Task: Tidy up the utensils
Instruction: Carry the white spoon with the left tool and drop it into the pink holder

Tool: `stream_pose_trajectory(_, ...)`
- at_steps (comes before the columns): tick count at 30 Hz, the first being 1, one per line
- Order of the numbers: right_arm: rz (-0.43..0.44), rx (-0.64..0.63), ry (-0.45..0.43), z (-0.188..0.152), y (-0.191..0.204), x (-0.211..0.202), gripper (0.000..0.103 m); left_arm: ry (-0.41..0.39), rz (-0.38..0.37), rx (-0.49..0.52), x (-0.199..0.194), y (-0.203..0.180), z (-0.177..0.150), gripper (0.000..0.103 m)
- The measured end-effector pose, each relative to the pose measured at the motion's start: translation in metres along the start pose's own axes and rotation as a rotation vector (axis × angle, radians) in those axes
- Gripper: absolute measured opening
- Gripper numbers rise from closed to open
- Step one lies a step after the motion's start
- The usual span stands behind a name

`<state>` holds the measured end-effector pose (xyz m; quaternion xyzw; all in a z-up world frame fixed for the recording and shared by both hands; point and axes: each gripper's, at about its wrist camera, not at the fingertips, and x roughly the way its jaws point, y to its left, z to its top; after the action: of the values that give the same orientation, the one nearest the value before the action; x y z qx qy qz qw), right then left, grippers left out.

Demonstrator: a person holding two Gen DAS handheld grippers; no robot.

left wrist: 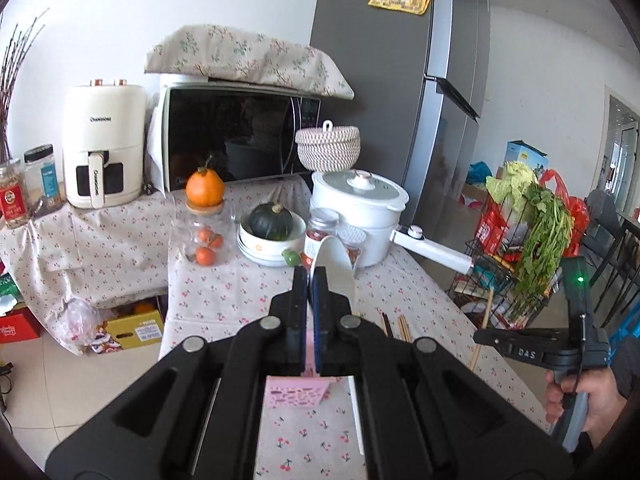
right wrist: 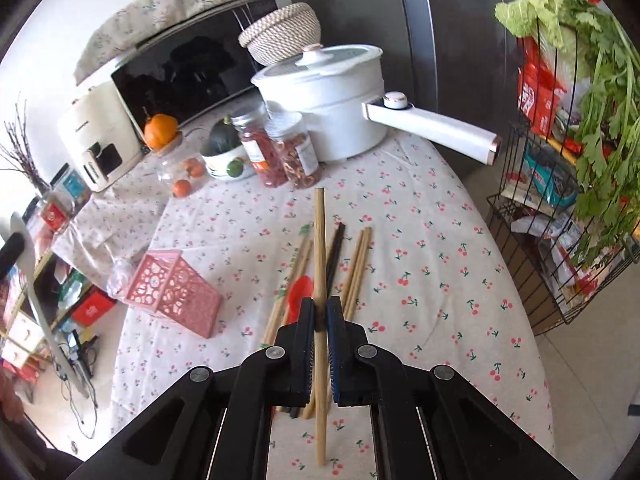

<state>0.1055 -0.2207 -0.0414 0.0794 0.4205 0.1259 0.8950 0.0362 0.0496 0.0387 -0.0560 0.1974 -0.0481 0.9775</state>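
I've got my right gripper [right wrist: 320, 316] clamped on a bamboo chopstick [right wrist: 319, 248], lifted off the table [right wrist: 440, 280], long axis running straight away from me toward the white pot [right wrist: 320, 112]. The pink holder [right wrist: 172, 292] lies tipped over to its left, near the table's left edge. My left gripper [left wrist: 310, 284] is pinched on a white spoon [left wrist: 334, 256], bowl end up.

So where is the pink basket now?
In the right wrist view the pink basket lies tipped on the tablecloth, left of the loose chopsticks, near the table's left edge.
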Motion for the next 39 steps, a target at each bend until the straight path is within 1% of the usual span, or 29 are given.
stream_pose_trajectory(4,0.034,-0.026,-0.079,0.003,0.014,-0.020,0.006,-0.122,0.067,0.039,0.013,-0.001,0.000,0.003)
stream_pose_trajectory(7,0.047,-0.035,-0.113,0.006,0.020,-0.025,0.006,-0.171,0.117,0.064,0.030,-0.001,-0.006,0.003)
stream_pose_trajectory(12,0.068,-0.036,-0.118,0.009,0.024,-0.023,0.006,-0.176,0.180,0.108,0.053,-0.003,-0.019,0.003)
stream_pose_trajectory(17,0.083,-0.043,-0.123,0.010,0.027,-0.019,0.006,-0.162,0.206,0.108,0.067,0.000,-0.023,0.003)
stream_pose_trajectory(20,0.086,-0.045,-0.121,0.011,0.028,-0.016,0.006,-0.157,0.212,0.118,0.072,-0.001,-0.027,0.003)
stream_pose_trajectory(23,0.087,-0.040,-0.120,0.012,0.027,-0.014,0.006,-0.124,0.203,0.128,0.078,-0.002,-0.031,0.003)
stream_pose_trajectory(24,0.089,-0.037,-0.121,0.012,0.027,-0.014,0.006,-0.112,0.200,0.127,0.079,-0.002,-0.032,0.004)
stream_pose_trajectory(25,0.091,-0.036,-0.122,0.012,0.026,-0.014,0.006,-0.097,0.192,0.122,0.079,-0.001,-0.032,0.008)
stream_pose_trajectory(26,0.093,-0.036,-0.124,0.013,0.026,-0.015,0.006,-0.076,0.178,0.112,0.080,-0.001,-0.032,0.017)
stream_pose_trajectory(27,0.093,-0.036,-0.128,0.013,0.027,-0.016,0.006,-0.057,0.169,0.101,0.080,0.000,-0.031,0.032)
stream_pose_trajectory(28,0.094,-0.038,-0.133,0.013,0.028,-0.017,0.006,-0.043,0.161,0.087,0.078,0.001,-0.030,0.040)
stream_pose_trajectory(29,0.095,-0.043,-0.137,0.013,0.029,-0.019,0.006,-0.033,0.155,0.072,0.077,0.001,-0.030,0.054)
stream_pose_trajectory(30,0.095,-0.048,-0.141,0.013,0.030,-0.020,0.006,-0.018,0.150,0.056,0.075,0.002,-0.029,0.063)
stream_pose_trajectory(32,0.096,-0.058,-0.152,0.013,0.034,-0.023,0.006,0.025,0.139,0.028,0.072,0.003,-0.028,0.071)
stream_pose_trajectory(33,0.098,-0.062,-0.159,0.014,0.035,-0.024,0.006,0.046,0.138,0.016,0.069,0.003,-0.027,0.077)
stream_pose_trajectory(35,0.104,-0.069,-0.174,0.014,0.039,-0.027,0.006,0.092,0.147,-0.002,0.064,0.005,-0.028,0.085)
stream_pose_trajectory(37,0.113,-0.072,-0.195,0.015,0.043,-0.031,0.006,0.137,0.156,-0.015,0.057,0.007,-0.030,0.089)
stream_pose_trajectory(39,0.123,-0.074,-0.221,0.016,0.047,-0.035,0.006,0.190,0.166,-0.033,0.051,0.011,-0.032,0.095)
